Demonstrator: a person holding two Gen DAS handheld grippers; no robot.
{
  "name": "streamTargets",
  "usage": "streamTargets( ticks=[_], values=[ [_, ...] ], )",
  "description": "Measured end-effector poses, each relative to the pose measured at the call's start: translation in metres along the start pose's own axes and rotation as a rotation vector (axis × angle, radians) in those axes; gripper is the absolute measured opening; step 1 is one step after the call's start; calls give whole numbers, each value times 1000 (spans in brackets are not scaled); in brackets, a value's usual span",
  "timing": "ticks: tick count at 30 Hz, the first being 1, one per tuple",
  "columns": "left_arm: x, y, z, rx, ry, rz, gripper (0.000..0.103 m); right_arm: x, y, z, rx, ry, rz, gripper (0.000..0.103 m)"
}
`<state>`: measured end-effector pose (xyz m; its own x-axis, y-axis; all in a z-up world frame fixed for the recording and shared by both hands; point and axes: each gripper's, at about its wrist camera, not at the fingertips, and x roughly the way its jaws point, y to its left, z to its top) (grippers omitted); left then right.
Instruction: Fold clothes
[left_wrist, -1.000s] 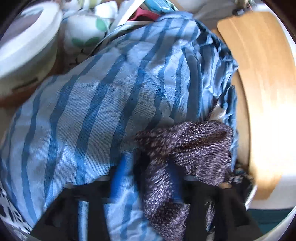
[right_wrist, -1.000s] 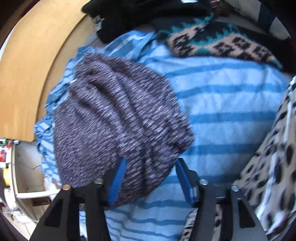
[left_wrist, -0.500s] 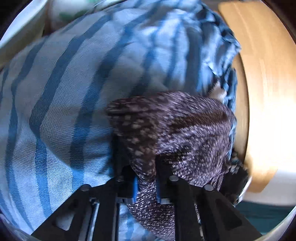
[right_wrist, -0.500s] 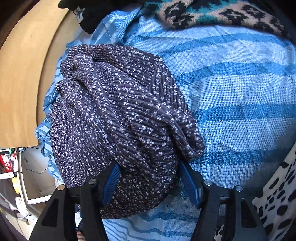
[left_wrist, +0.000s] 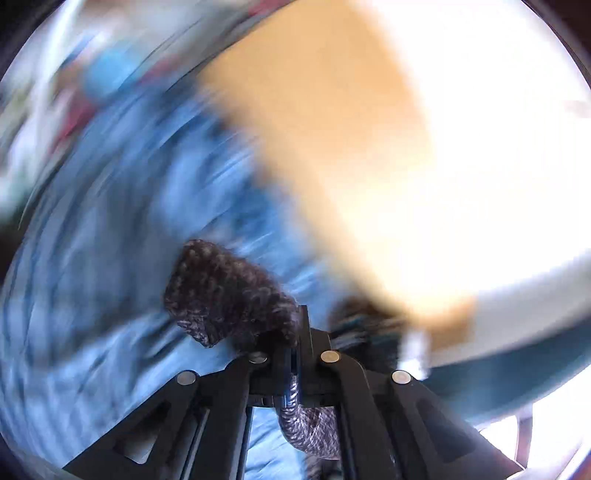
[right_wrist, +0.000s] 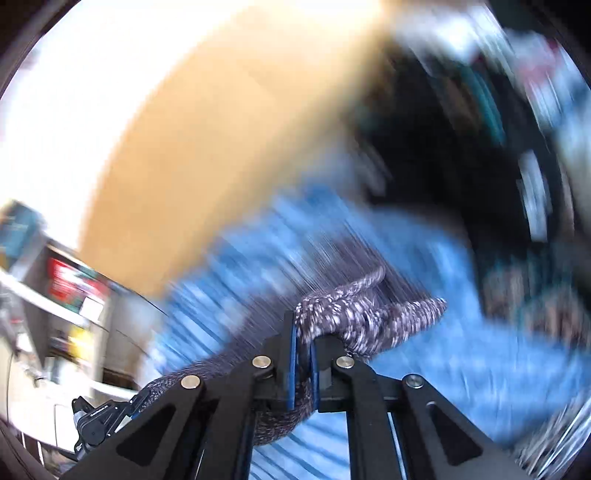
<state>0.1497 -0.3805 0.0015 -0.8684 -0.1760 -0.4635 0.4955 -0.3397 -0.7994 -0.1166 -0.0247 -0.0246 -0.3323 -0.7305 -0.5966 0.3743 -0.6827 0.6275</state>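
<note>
Heavy motion blur smears both wrist views, streaking the blue striped cloth (left_wrist: 122, 236) and the wooden board (right_wrist: 229, 147) into soft bands. Daylight blows out to pure white at the upper right of the left view and upper left of the right. Only the nearby dark speckled garment (left_wrist: 229, 295) stays sharp; fisheye edges curve darkly.

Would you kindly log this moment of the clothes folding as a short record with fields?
garment in hand: dark speckled knit garment
left gripper: shut on the knit, fabric bunched ahead of the jaws
right gripper: shut on another part of the same knit
underneath: blue striped cloth
beside: wooden board
image quality: heavy motion blur in both wrist views
fold status: not yet folded, knit still bunched
</note>
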Motion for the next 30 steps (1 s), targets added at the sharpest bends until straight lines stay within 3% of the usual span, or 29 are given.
streamTargets(
  ticks=[3,6,9,11,13,16,18,21,25,29,30],
  values=[
    [-70,-73,19,83,-85,-210,1,-75,72,28,-100,-217,156,7],
    [-130,-105,21,114,-145,-405,1,-157,93,31,-139,-348,290,7],
    [-169,-119,16,159,-178,-468,1,-227,105,28,-172,-447,399,7],
    [-174,-119,14,156,-164,-461,1,-238,111,21,-192,-466,410,7],
    [-164,-110,12,132,-122,-435,1,-233,115,15,-214,-462,383,7],
    [-138,-90,7,101,-70,-357,1,-166,121,1,-199,-388,361,7],
    [-117,-73,8,61,-42,-310,1,-129,105,-4,-188,-335,313,7],
    [-55,-48,26,-3,-14,-222,1,-91,75,8,-138,-230,263,7],
    [-20,-33,49,-59,-1,-159,1,-28,55,28,-86,-156,199,7],
    [-15,-77,89,0,-56,-211,1,-12,78,61,-125,-158,232,7],
    [-28,-91,94,45,-103,-245,1,-28,90,67,-169,-204,252,7]
  ],
)
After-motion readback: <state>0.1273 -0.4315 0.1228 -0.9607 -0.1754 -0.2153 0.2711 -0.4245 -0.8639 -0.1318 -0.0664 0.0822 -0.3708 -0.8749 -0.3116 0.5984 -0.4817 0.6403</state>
